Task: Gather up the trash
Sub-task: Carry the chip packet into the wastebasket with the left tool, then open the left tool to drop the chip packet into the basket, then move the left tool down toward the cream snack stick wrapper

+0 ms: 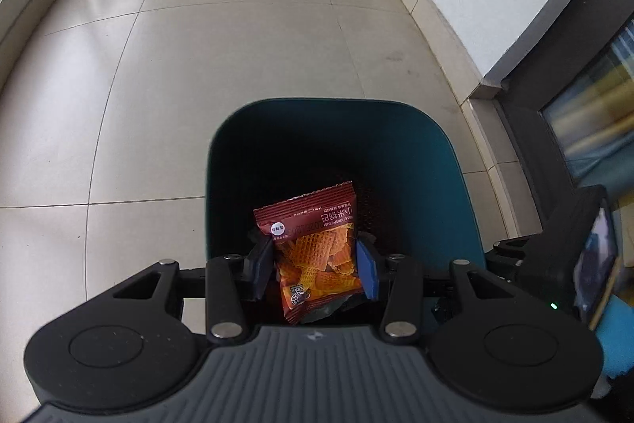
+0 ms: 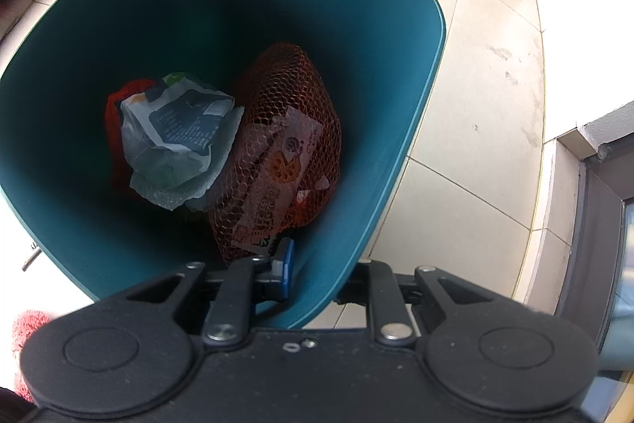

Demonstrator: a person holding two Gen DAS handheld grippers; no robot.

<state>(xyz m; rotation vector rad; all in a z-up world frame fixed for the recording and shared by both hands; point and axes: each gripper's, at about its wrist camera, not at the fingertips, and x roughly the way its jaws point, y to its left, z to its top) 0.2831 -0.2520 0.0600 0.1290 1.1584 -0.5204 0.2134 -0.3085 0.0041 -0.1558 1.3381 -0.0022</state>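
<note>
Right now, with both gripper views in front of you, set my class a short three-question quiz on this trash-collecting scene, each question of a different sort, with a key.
1. True or false: the left gripper holds a snack packet above the teal bin.
2. Multiple choice: what does the right gripper grip? A) the orange net bag B) the bin's wall C) a crumpled wrapper
3. Short answer: name two things that already lie in the bin.

Key
1. True: the blue pads press on the packet's sides.
2. B: one finger is inside the wall, the other outside.
3. An orange net bag and a crumpled grey wrapper.
</note>
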